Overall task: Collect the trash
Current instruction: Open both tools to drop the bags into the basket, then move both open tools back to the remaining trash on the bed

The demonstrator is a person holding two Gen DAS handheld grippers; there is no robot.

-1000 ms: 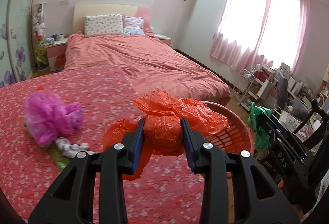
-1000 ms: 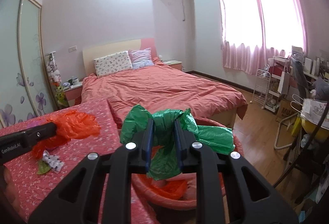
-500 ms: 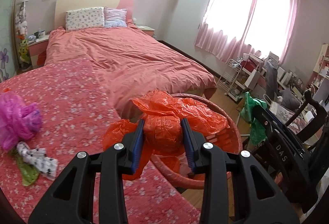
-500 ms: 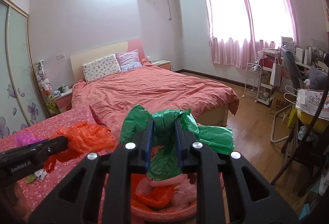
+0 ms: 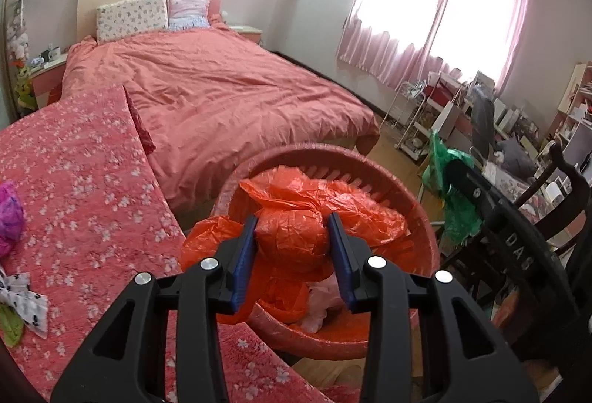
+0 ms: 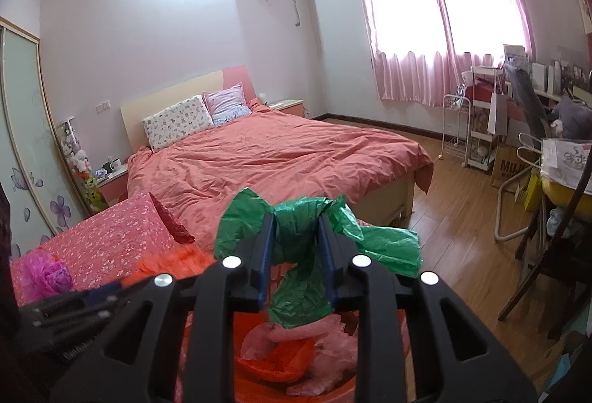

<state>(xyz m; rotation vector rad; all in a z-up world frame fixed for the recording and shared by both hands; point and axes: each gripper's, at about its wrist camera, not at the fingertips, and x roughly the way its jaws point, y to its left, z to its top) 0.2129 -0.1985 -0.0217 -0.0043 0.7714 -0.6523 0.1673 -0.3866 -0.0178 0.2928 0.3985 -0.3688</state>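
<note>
The left tongs (image 5: pixel 292 236) gripped an orange bag (image 5: pixel 292 240) over the red basket (image 5: pixel 425 229), jaws easing apart. The right tongs (image 6: pixel 296 244), at three o'clock of them, were opening around a green bag (image 6: pixel 296 218). Release best occurs squarely above the basket's centre.

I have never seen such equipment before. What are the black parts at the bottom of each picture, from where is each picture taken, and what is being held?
There is no robot here. A person holds a two-finger tool in each hand, and a camera on each tool looks forward along its black fingers.

In the left view, the left gripper has an orange plastic bag between its opening fingers, above a red basket that already holds bags.

In the right view, the right gripper is also opening, with a green plastic bag between its fingers over the same basket.

A crumpled magenta bag lies on the flowered red cover beside a large bed.
</note>
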